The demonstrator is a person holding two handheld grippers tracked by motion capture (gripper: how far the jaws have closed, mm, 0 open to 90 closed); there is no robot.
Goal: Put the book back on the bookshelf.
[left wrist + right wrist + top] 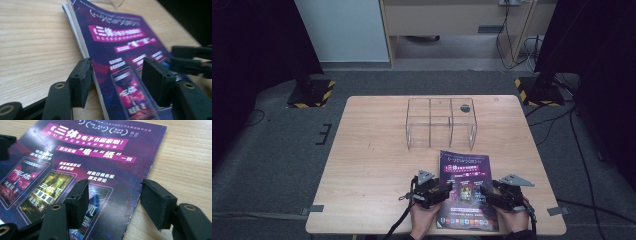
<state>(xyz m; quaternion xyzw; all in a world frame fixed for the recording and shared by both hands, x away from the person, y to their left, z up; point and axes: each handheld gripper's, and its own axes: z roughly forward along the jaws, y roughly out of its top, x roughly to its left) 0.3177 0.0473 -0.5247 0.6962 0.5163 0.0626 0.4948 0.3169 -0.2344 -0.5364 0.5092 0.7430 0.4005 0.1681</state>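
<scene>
A purple magazine (466,170) with white and pink print lies flat near the table's front edge, between both grippers. My left gripper (448,191) is at the magazine's left edge; in the left gripper view its jaws (116,80) straddle that edge of the magazine (117,42), apart and not pressing on it. My right gripper (486,192) is at the right edge; its jaws (115,200) stand apart over the cover (100,152) and bare wood. The right gripper's fingers (190,60) show across the cover in the left gripper view.
A clear acrylic organizer (441,122) with several compartments stands behind the magazine at the middle of the wooden table (372,150). Two black stands with yellow-black striped bases (309,92) (537,90) flank the table's far corners. Cables run over the floor at right.
</scene>
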